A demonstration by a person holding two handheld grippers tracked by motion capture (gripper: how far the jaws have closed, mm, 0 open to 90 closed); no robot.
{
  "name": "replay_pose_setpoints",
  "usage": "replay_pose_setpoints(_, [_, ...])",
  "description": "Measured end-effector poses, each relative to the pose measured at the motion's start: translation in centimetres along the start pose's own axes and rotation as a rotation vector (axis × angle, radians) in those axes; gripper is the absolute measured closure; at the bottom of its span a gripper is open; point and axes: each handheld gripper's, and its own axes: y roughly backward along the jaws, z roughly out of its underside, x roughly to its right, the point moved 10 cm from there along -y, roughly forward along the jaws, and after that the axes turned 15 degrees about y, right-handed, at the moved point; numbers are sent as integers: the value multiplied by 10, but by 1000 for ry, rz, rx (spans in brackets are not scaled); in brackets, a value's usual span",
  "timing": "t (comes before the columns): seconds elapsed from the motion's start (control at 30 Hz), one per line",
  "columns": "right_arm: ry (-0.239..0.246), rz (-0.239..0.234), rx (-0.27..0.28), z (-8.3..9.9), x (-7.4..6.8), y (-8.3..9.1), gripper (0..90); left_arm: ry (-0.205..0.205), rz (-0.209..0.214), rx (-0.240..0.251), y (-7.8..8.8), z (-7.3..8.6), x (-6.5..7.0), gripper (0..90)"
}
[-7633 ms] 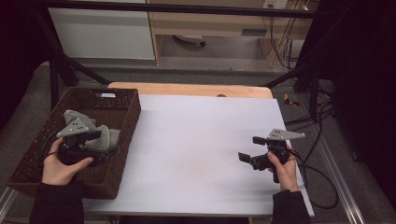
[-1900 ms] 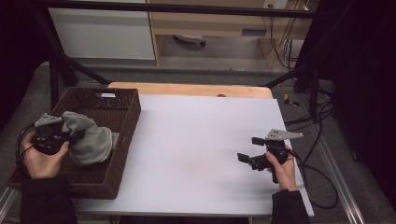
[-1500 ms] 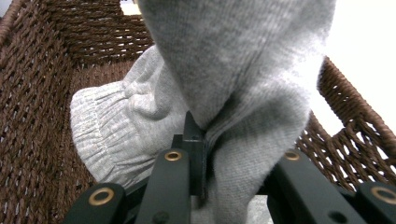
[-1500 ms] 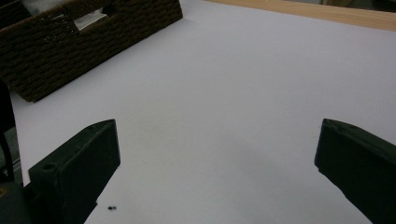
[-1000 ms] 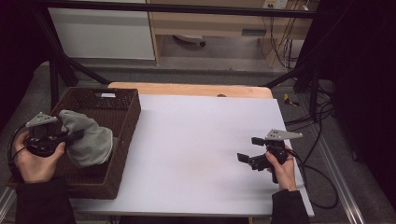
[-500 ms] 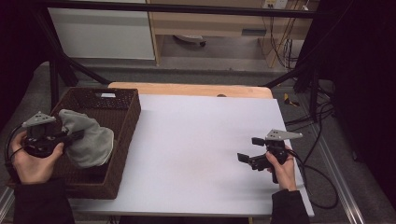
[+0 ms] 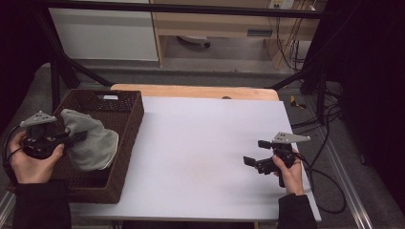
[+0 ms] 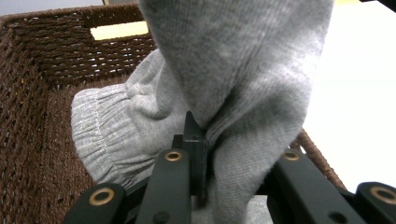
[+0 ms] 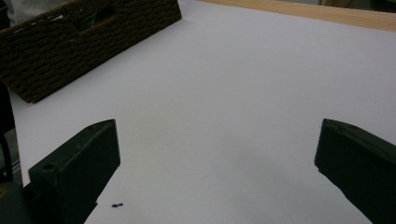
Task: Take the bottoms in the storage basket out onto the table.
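High view: the left gripper (image 7: 79,137) clamps a grey garment (image 7: 93,143), lifted over the basket (image 7: 125,157); the right gripper (image 7: 256,153), jaws spread and empty, rests on the table (image 7: 200,143).

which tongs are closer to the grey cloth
Left. The left tongs are clamped on the grey cloth, holding it over the wicker basket. The right tongs rest open, far across the white table.

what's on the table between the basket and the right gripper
Nothing: in the high view the white table is bare from the wicker basket across to the right gripper. The right gripper view shows the same bare stretch.
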Motion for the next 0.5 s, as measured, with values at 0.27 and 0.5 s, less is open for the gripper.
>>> replay_pose_setpoints(0.27, [-1, 0, 1, 0, 0, 0, 7, -7, 9, -2, 8, -5, 3, 751])
replay_pose_setpoints(0.5, [-1, -1, -1, 0, 0, -1, 7, -10, 26, -1, 17, -9, 5, 751])
